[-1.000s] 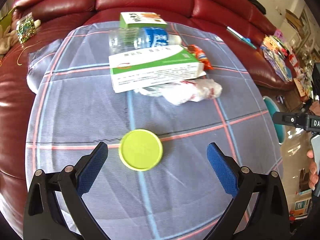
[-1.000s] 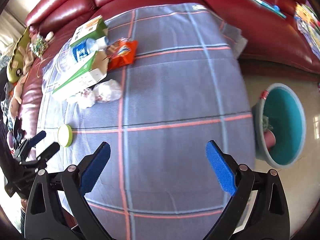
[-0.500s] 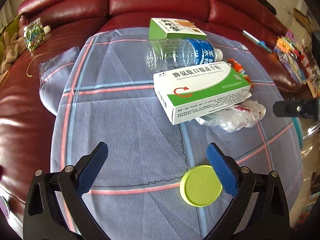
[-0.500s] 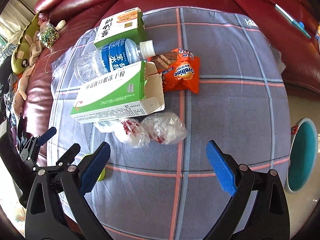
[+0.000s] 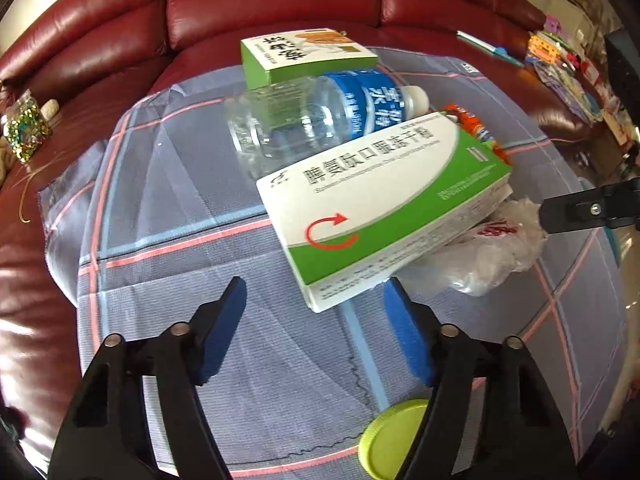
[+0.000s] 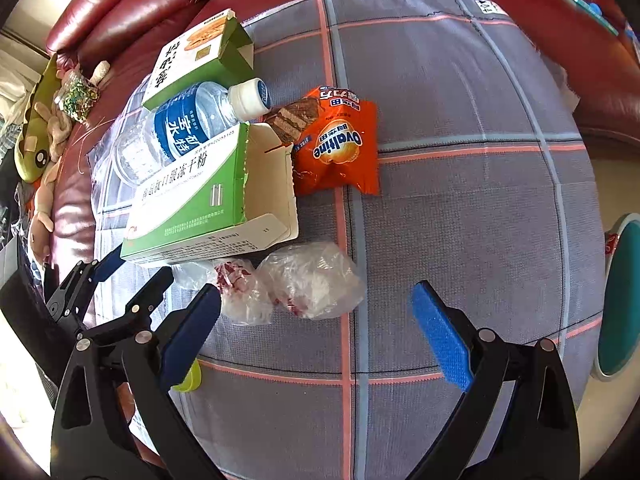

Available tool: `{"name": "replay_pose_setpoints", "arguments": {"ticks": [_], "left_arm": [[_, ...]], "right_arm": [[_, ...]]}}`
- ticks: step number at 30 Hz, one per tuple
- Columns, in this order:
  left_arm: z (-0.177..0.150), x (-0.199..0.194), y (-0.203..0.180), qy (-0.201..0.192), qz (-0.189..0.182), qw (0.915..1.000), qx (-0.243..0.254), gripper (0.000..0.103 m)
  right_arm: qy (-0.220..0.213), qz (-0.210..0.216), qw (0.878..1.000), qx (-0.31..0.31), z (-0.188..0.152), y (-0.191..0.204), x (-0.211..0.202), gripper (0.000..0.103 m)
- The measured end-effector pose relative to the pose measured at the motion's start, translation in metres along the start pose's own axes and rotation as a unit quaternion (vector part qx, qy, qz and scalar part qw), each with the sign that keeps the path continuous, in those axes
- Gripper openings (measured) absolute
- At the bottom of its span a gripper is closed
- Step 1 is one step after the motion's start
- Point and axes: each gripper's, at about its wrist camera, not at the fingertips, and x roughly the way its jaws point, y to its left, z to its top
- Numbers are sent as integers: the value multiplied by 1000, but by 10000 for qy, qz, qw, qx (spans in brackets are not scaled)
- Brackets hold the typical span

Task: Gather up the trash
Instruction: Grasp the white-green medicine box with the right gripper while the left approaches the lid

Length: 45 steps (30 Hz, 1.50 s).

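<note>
A pile of trash lies on the checked cloth (image 5: 168, 216): a long green and white box (image 5: 384, 208), a clear water bottle (image 5: 320, 116), a smaller green box (image 5: 304, 58), crumpled clear plastic bags (image 6: 308, 284) and an orange Ovaltine wrapper (image 6: 336, 148). A lime lid (image 5: 394, 444) lies near me. My left gripper (image 5: 316, 320) is open and empty, its fingers either side of the long box's near corner. My right gripper (image 6: 316, 328) is open and empty just before the plastic bags. The long box (image 6: 192, 204) also shows in the right wrist view.
A red leather sofa (image 5: 256, 4) wraps around the cloth. A teal bin (image 6: 622, 300) stands on the floor to the right. Soft toys (image 6: 44, 140) and a glittery bag (image 5: 24, 128) lie at the left. Papers are heaped on the sofa at far right (image 5: 568, 76).
Both grippers have moved forward toward the pile. The left one has passed the lime lid and reached the long box. The right one has closed in on the plastic bags.
</note>
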Motion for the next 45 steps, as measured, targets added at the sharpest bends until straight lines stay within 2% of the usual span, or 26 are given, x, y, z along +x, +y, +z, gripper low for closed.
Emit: {"name": "replay_pose_setpoints", "arguments": {"ticks": [1, 4, 5, 12, 14, 16, 20, 22, 28, 31, 36, 40, 41, 42, 45], "left_arm": [[2, 0, -5, -17, -100, 9999, 44, 54], [6, 1, -22, 14, -337, 9992, 203, 41], [7, 3, -29, 38, -409, 9988, 266, 40], [7, 0, -63, 146, -1036, 9940, 312, 40], [8, -1, -69, 128, -1081, 9935, 325, 40], [8, -4, -67, 107, -1062, 9939, 267, 40], [6, -15, -46, 65, -990, 9950, 74, 44], [7, -21, -35, -39, -954, 9954, -11, 50], [22, -18, 0, -176, -853, 9950, -481, 50], [28, -13, 9, -193, -918, 9935, -645, 50], [26, 6, -5, 108, -1039, 9936, -431, 50], [22, 13, -20, 201, -1078, 9936, -274, 50], [23, 14, -22, 215, -1087, 9935, -266, 50], [23, 15, -23, 225, -1090, 9935, -256, 50], [22, 12, -25, 238, -1072, 9936, -279, 50]], "right_arm": [[-11, 13, 10000, 20, 0, -2, 0, 92], [-44, 104, 9998, 140, 2, -13, -1, 92], [-59, 183, 9996, 223, 2, -19, -2, 92], [-301, 384, 9979, 429, 15, -29, -11, 92], [-422, 475, 9970, 440, 20, -25, -15, 91], [-517, 589, 9959, 453, 23, -22, -18, 83], [-250, 1020, 9928, 579, 25, -17, -7, 64], [-91, 1139, 9912, 666, 23, -15, 3, 64], [-84, 1257, 9879, 905, 28, -13, 13, 64], [-91, 1313, 9875, 868, 32, -7, 15, 69], [-277, 1469, 9842, 954, 35, -4, 26, 71], [-409, 1601, 9815, 969, 37, -3, 34, 71], [-461, 1634, 9807, 967, 37, -3, 36, 67], [-509, 1620, 9809, 950, 36, -2, 37, 54], [-598, 1851, 9751, 1070, 33, -8, 36, 46]]}}
